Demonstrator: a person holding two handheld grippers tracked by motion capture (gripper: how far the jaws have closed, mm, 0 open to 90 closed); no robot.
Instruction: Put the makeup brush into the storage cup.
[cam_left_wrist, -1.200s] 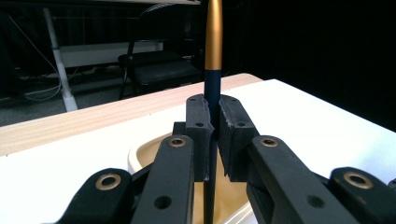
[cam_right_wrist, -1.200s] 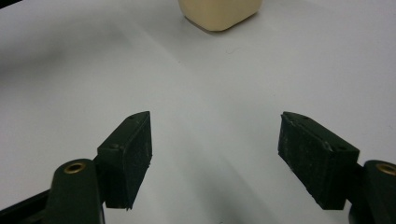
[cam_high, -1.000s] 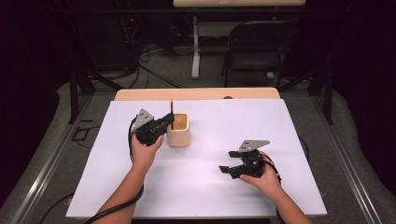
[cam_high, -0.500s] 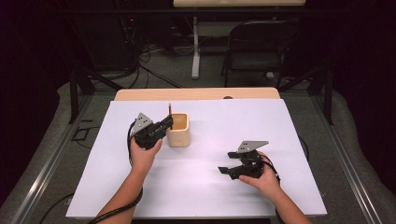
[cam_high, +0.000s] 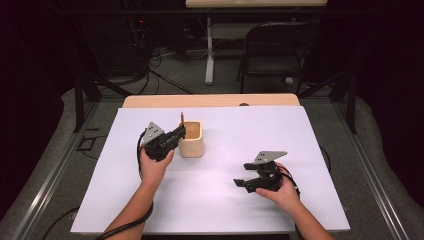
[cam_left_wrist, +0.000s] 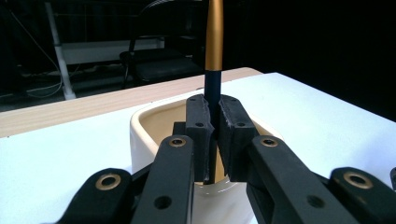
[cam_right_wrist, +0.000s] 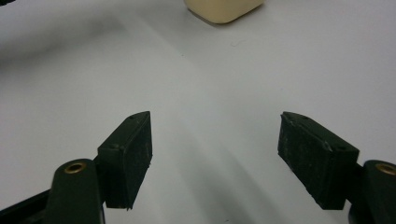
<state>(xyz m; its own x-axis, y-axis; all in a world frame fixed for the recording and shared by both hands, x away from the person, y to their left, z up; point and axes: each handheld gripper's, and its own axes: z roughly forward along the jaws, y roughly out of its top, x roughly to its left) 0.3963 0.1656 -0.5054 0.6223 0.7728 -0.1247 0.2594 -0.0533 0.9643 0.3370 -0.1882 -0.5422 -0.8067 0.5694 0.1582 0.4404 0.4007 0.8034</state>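
A slim pen (cam_left_wrist: 214, 37) with a gold upper part and a dark blue lower part stands upright, its lower end inside a cream cup (cam_left_wrist: 140, 126). My left gripper (cam_left_wrist: 213, 135) is shut on the pen's dark part, just above the cup's rim. From above, the cup (cam_high: 191, 142) sits left of centre on the white sheet, with the left gripper (cam_high: 180, 132) at its near-left rim and the pen (cam_high: 182, 119) rising from it. My right gripper (cam_high: 241, 180) rests low at the right, open, with nothing between its pads (cam_right_wrist: 126, 158). Ahead of it the cup (cam_right_wrist: 222, 9) is far off.
A white sheet (cam_high: 260, 130) covers the table, and a strip of bare wood (cam_high: 210, 101) shows at the far edge. A folding chair (cam_high: 272, 55) and a table leg (cam_high: 209, 55) stand on the floor behind. Cables trail from both grippers.
The left gripper has shifted slightly left and down with the pen, bringing it lower at the cup. The right hand has stayed put.
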